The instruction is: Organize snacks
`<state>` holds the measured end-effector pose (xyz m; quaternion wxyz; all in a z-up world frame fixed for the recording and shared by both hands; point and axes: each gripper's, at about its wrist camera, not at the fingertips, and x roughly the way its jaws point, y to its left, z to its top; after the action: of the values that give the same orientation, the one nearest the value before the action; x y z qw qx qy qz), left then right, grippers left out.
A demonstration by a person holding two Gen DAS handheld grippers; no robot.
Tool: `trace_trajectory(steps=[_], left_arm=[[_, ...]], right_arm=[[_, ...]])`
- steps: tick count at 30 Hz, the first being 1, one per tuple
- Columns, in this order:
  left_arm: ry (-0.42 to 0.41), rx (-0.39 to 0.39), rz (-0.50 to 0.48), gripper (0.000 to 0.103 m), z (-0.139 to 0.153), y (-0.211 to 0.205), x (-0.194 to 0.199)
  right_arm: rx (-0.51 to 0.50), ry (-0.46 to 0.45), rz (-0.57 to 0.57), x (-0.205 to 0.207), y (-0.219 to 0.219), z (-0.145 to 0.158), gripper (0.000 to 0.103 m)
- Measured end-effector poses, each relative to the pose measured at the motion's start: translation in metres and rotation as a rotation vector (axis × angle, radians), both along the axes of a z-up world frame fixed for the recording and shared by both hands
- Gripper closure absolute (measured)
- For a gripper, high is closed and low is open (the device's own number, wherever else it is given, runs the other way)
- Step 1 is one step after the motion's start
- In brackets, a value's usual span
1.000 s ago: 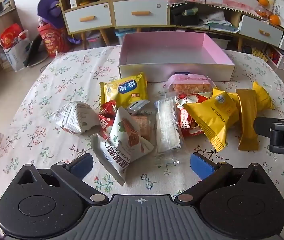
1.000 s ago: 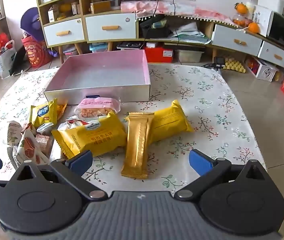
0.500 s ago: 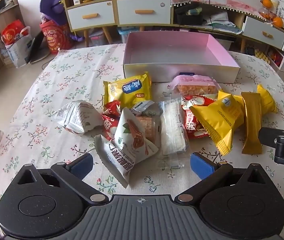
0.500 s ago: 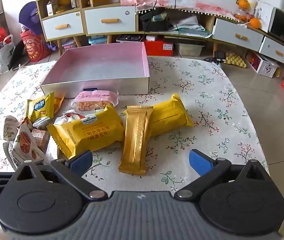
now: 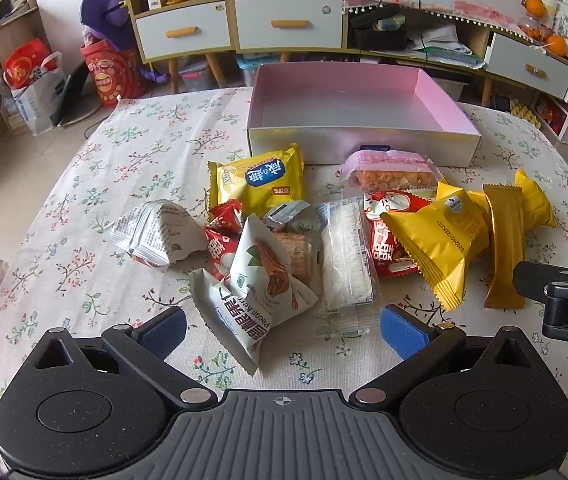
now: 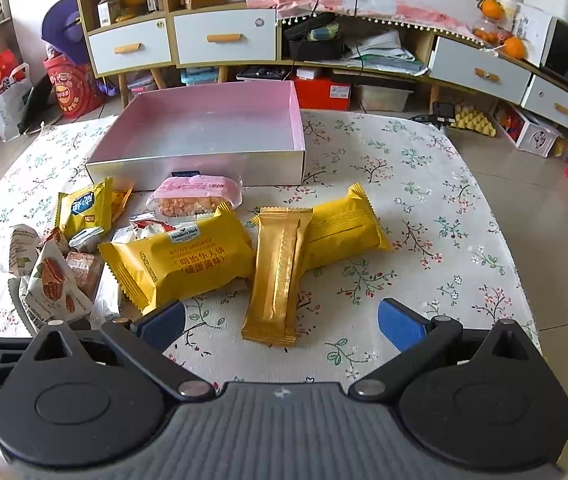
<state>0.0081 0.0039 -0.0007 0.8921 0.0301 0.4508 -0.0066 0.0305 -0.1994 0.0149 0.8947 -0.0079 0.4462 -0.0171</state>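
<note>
While both grippers (image 5: 283, 330) (image 6: 281, 326) hang spread and empty, only the left view shows the white packet (image 5: 155, 233) ahead-left.

The room is bright with soft daylight. Shadows under the snacks are faint. The shiny gold bar (image 6: 277, 276) and the box front (image 6: 195, 170) catch some glare. Both pictures are sharp in the middle, but straight lines bend near the edges and the corners go dark.
</note>
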Motion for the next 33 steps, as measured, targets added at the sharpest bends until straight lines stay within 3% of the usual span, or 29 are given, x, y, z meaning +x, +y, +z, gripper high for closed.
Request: trace_trajectory(steps=[33], left_arm=[[0.0, -0.001, -0.002, 0.0, 0.0016, 0.0004, -0.0005]], right_arm=[[-0.007, 0.012, 0.013, -0.0013, 0.0041, -0.0014, 0.0]])
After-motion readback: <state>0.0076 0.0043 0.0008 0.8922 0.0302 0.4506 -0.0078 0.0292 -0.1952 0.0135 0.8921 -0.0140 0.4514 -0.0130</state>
